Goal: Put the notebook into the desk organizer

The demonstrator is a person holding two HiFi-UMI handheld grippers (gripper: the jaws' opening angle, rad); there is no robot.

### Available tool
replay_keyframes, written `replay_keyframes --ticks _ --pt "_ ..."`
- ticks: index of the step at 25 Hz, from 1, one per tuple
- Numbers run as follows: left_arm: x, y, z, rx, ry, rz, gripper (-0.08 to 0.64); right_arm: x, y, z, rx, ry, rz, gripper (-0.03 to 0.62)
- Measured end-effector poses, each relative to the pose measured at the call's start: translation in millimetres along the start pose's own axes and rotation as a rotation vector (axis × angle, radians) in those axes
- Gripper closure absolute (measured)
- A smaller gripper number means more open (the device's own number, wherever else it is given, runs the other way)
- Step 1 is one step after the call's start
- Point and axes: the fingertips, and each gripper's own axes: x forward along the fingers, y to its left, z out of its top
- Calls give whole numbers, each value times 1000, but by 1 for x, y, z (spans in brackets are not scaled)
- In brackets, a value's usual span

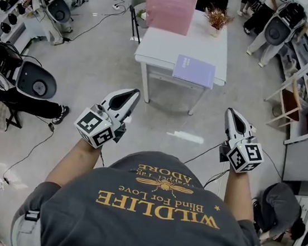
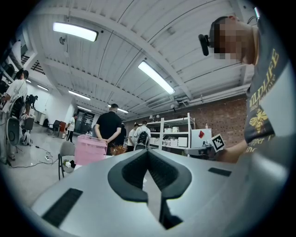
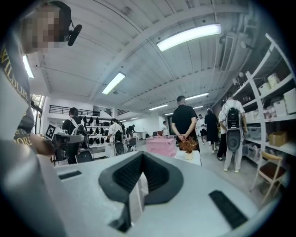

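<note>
A purple notebook (image 1: 194, 71) lies on the white table (image 1: 164, 45) near the pink desk organizer (image 1: 170, 9).

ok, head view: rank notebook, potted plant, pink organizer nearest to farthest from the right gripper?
From the right gripper:
1. notebook, on the near edge of the table.
2. potted plant, far edge, right side.
3. pink organizer, far edge, left side.
</note>
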Motion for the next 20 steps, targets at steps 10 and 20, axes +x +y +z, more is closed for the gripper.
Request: replay_keyframes --ticks 10,20 --pt "7 -8 3 11 -5 15 559 2 -3 8 -14 -5 84 251" --pt "38 -43 9 34 -18 50 560 -22 -49 22 -18 -35 92 243"
